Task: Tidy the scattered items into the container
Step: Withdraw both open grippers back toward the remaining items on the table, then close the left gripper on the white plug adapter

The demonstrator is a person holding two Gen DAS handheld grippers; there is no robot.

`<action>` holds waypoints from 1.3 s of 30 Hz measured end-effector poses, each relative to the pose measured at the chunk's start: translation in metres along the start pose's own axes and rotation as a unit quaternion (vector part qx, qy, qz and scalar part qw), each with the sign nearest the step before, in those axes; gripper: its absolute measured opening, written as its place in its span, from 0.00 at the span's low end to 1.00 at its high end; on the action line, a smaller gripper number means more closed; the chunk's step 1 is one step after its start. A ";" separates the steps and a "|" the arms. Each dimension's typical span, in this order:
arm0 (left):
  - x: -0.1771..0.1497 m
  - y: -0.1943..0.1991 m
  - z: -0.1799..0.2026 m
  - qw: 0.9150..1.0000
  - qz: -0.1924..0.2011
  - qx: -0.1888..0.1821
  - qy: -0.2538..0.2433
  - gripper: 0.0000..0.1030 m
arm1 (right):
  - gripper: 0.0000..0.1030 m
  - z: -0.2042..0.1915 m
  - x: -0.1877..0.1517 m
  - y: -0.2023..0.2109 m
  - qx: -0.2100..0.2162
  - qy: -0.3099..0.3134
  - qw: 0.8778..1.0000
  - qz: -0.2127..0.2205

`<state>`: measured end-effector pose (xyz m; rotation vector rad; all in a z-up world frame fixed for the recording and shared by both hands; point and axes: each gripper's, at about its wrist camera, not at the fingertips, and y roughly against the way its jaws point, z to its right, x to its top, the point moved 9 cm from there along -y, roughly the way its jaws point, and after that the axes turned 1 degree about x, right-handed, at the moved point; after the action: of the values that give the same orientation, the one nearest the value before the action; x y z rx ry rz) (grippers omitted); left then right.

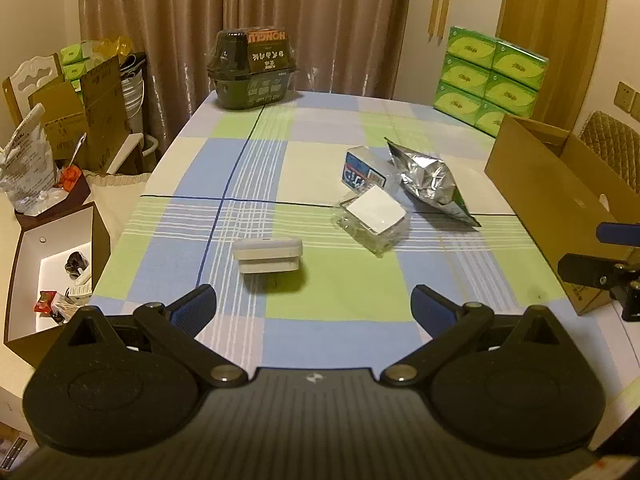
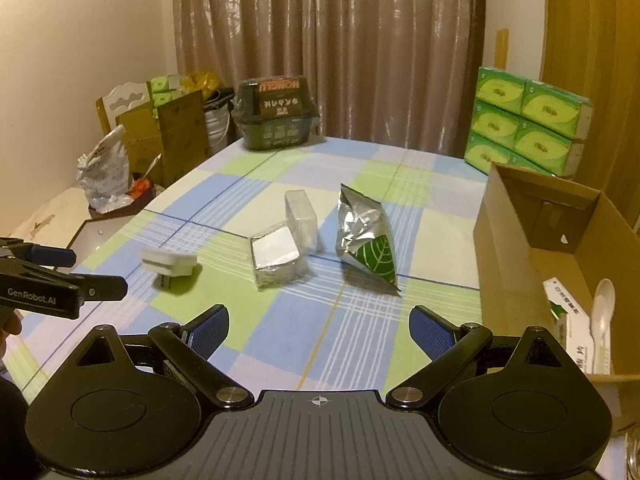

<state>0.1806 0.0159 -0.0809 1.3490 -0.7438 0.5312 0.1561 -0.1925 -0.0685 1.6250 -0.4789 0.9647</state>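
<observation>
A white plug adapter lies on the checked tablecloth just ahead of my open, empty left gripper. Farther right lie a clear plastic box with a white insert, a small clear box with a blue label, and a silver foil bag with a green leaf. The open cardboard box stands at the right edge; it holds a white carton and a white spoon. My right gripper is open and empty, near the box.
A dark wrapped container stands at the table's far end. Stacked green tissue packs stand at the far right. Cardboard boxes, bags and an open drawer crowd the left side, beyond the table edge.
</observation>
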 end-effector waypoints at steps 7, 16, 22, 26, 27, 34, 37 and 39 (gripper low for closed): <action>0.002 -0.021 -0.007 1.000 -0.007 0.003 0.001 0.99 | 0.92 -0.005 0.000 -0.022 0.006 0.012 1.000 -0.009; 0.005 -0.045 -0.017 1.000 -0.014 0.008 0.000 0.99 | 0.92 -0.009 0.000 -0.046 0.013 0.021 1.000 -0.019; 0.007 -0.064 -0.024 1.000 -0.017 0.014 0.000 0.99 | 0.92 -0.012 0.000 -0.064 0.017 0.028 0.999 -0.025; 0.012 -0.077 -0.026 1.000 -0.014 0.016 -0.008 0.99 | 0.92 -0.014 -0.001 -0.077 0.020 0.035 0.999 -0.031; 0.013 -0.080 -0.026 1.000 -0.014 0.016 -0.010 0.99 | 0.92 -0.014 -0.001 -0.081 0.020 0.037 0.999 -0.032; 0.015 -0.105 -0.030 1.000 -0.014 0.018 -0.016 0.98 | 0.92 -0.015 0.000 -0.104 0.022 0.049 0.998 -0.036; 0.015 -0.114 -0.032 1.000 -0.013 0.019 -0.014 0.98 | 0.92 -0.017 0.001 -0.116 0.025 0.060 0.997 -0.035; 0.014 -0.120 -0.034 1.000 -0.012 0.019 -0.012 0.96 | 0.92 -0.018 0.002 -0.122 0.028 0.068 0.997 -0.032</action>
<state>0.2833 0.0287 -0.1525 1.4009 -0.7388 0.5131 0.2417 -0.1396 -0.1405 1.6030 -0.3076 1.0414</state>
